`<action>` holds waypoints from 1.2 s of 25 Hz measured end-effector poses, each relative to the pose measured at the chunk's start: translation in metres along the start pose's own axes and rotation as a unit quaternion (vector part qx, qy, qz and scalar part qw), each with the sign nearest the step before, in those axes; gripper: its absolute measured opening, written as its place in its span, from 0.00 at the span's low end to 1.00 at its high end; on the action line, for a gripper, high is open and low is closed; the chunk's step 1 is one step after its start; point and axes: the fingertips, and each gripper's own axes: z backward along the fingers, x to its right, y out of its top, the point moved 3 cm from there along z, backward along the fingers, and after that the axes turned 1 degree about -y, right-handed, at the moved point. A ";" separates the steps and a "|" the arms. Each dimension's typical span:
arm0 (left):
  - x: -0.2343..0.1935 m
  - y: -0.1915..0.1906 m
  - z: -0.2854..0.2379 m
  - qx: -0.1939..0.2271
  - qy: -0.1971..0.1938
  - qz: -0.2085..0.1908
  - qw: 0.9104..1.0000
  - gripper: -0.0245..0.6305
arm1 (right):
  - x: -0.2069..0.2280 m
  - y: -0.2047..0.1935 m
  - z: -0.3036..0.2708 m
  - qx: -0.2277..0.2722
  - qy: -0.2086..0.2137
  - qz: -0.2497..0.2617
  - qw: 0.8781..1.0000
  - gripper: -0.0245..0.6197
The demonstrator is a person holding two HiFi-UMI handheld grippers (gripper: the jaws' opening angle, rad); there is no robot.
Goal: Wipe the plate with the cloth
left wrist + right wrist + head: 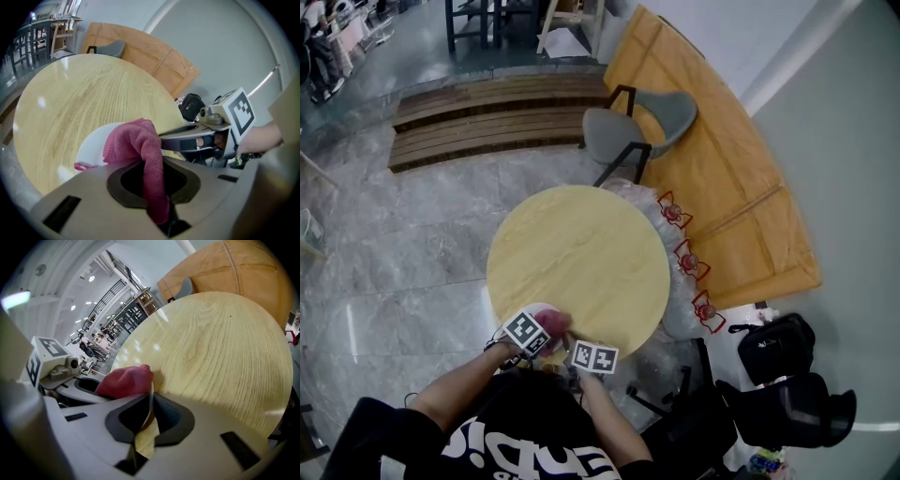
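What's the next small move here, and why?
Probably sweep the cloth over the bare part of the plate: the left hand-held gripper is shut on the cloth, bunched on one side, while the right hand-held gripper clamps the rim.

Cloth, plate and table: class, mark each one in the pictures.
cloth (133, 140), left gripper view, its bunched red top fold.
plate (91, 149), left gripper view, bare white face left of the cloth.
table (79, 93), left gripper view, bare wooden top.

cloth (134, 140): woven, matt | plate (90, 148): glossy, likely ceramic | table (79, 93): wood-grain
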 end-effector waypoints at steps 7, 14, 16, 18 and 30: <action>0.004 -0.007 0.005 0.006 -0.010 0.011 1.000 0.13 | -0.005 0.001 0.006 0.004 0.003 0.005 1.000 0.11; 0.005 -0.027 0.009 -0.017 -0.007 0.006 1.000 0.13 | -0.004 -0.001 0.006 0.006 0.003 0.003 1.000 0.11; 0.001 -0.032 0.012 -0.018 0.000 0.008 1.000 0.13 | -0.003 -0.002 0.006 0.006 0.003 0.001 1.000 0.11; -0.005 -0.036 0.015 -0.018 0.009 0.011 1.000 0.13 | -0.001 -0.003 0.006 0.005 0.002 0.003 1.000 0.11; -0.009 -0.028 0.079 0.052 0.027 -0.002 0.998 0.13 | -0.030 0.014 0.042 0.030 0.029 0.041 0.998 0.11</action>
